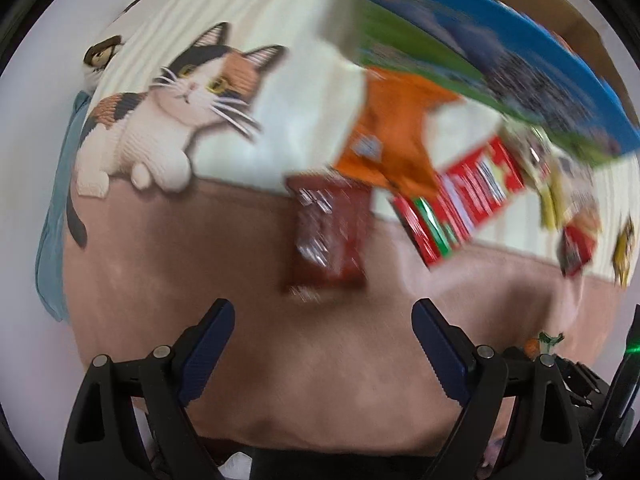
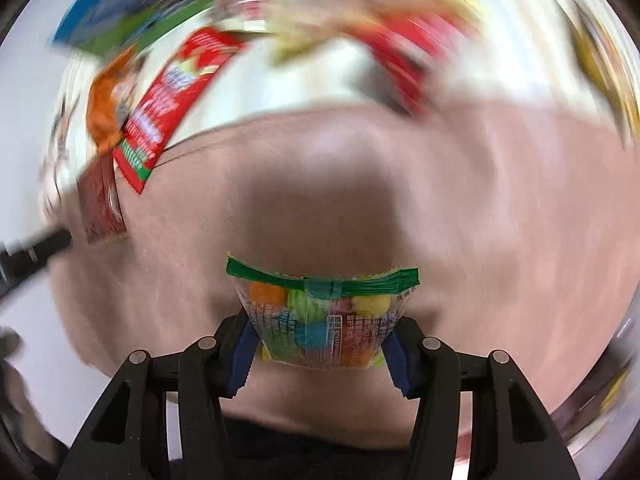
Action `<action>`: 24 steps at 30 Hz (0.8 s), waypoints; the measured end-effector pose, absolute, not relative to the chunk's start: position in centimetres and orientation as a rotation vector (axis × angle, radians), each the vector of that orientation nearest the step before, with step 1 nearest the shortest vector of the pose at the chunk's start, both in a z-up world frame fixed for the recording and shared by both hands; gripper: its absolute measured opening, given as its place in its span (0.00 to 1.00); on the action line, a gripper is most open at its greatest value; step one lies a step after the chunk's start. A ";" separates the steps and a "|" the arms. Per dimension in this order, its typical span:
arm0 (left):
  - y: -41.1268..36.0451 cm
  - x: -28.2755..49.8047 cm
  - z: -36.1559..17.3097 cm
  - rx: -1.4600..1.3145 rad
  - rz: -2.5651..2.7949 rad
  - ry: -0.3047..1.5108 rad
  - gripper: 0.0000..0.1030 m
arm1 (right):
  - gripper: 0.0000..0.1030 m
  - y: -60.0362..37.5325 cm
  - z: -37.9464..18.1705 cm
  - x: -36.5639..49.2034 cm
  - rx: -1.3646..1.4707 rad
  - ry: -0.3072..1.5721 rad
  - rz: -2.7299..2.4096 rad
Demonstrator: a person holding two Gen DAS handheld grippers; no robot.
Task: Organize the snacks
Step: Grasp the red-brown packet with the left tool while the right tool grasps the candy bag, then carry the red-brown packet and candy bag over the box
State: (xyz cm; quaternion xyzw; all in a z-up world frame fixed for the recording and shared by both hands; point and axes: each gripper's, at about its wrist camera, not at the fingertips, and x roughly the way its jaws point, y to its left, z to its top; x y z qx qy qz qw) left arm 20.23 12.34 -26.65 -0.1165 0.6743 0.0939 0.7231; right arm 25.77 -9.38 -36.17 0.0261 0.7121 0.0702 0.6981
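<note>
candy packet (image 2: 320, 316): clear, green-sealed, coloured balls inside; light, crinkly, slippery
right gripper (image 2: 318, 354): fingers clamped on packet's lower sides, above pink cloth (image 2: 460, 208)
left gripper (image 1: 322, 354): fingers apart, empty
grip: sealed edge safest

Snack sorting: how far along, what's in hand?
Early stage, by the look of it. In hand: the right gripper is shut on a clear candy pouch with a green top seal. The left gripper is open and empty above the dark red packet. Left: that packet, the orange packet and the red box lie loose on the blanket. Nothing visibly sorted yet.
</note>
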 end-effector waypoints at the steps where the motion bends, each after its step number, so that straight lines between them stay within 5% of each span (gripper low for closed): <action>1: 12.9 20.6 -26.9 -0.265 0.215 1.489 0.88 | 0.56 -8.4 -36.3 26.6 0.026 1.594 0.168; 5: 14.5 22.7 -28.9 -0.339 0.193 1.530 0.88 | 0.61 -5.9 -37.1 28.8 -0.015 1.644 0.191; 7: 14.7 23.7 -30.6 -0.355 0.174 1.564 0.88 | 0.73 -6.2 -37.1 29.2 0.026 1.653 0.188; 11: 14.7 24.8 -33.1 -0.326 0.160 1.591 0.86 | 0.74 -7.0 -37.0 28.6 0.104 1.667 0.182; 14: 14.9 24.8 -33.1 -0.274 0.181 1.545 0.52 | 0.74 -8.6 -37.7 28.0 0.141 1.673 0.164; 17: 14.4 24.0 -32.9 -0.238 0.179 1.537 0.51 | 0.71 -10.3 -38.2 27.3 0.146 1.643 0.138; 20: 13.4 21.2 -33.2 -0.230 0.190 1.556 0.51 | 0.56 -9.8 -38.1 26.3 0.072 1.613 0.139; 24: 12.3 17.3 -34.3 -0.272 0.174 1.596 0.51 | 0.56 -10.2 -38.0 23.0 0.064 1.640 0.175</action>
